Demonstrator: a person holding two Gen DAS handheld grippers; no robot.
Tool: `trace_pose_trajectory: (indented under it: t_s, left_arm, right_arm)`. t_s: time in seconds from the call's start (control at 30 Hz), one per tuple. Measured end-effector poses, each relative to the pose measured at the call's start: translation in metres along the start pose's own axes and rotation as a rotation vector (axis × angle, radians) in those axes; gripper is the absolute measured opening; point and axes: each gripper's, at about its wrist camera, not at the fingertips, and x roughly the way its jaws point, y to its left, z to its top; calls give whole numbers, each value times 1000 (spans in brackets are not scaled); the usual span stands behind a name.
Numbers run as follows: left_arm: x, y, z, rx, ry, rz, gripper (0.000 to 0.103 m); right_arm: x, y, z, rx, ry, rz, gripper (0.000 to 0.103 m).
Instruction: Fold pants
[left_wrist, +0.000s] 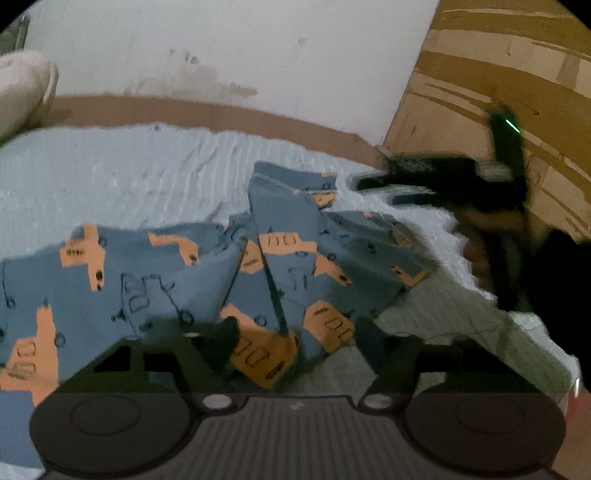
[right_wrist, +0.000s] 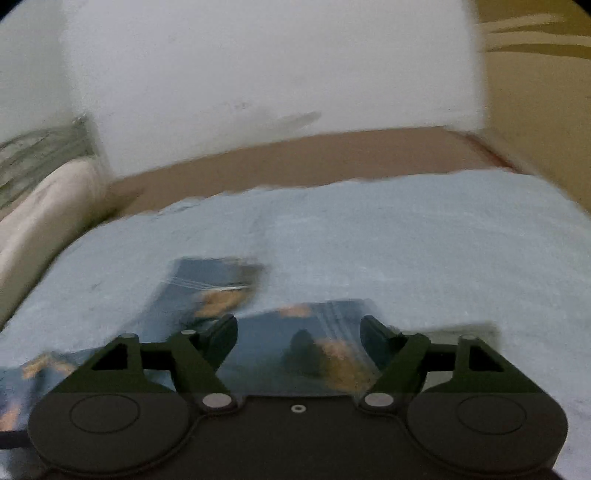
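Observation:
The pants (left_wrist: 155, 280) are blue with orange vehicle prints and lie crumpled on a pale blue bed sheet (left_wrist: 129, 173). In the left wrist view my left gripper (left_wrist: 295, 339) is open, its fingers spread over a raised fold of the pants. My right gripper (left_wrist: 373, 186) shows at the right, beside the far end of the pants. In the blurred right wrist view my right gripper (right_wrist: 299, 336) is open and empty, just above the pants (right_wrist: 295, 347), with another part of them (right_wrist: 218, 280) further ahead.
A white wall (left_wrist: 221, 48) and a brown bed edge (left_wrist: 221, 110) lie beyond the sheet. A cream pillow (left_wrist: 22, 85) is at the far left. A wooden panel (left_wrist: 498, 74) stands at the right. A grey-green cloth (left_wrist: 443, 310) lies near the right.

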Motion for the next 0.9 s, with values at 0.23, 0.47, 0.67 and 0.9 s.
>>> trace_pose_trajectory:
  t_s: [0.23, 0.47, 0.67, 0.9]
  left_arm:
    - [4, 17, -2, -89, 49, -17, 49]
    - [4, 17, -1, -75, 54, -33, 1]
    - [-8, 0, 1, 23, -11, 23, 0]
    - [-13, -38, -4, 236, -71, 124, 0]
  right_arm:
    - [100, 121, 38, -198, 115, 55, 59]
    - [174, 163, 47, -276, 262, -155, 29]
    - [150, 140, 59, -211, 161, -84, 1]
    - [21, 62, 75, -87, -116, 5, 0]
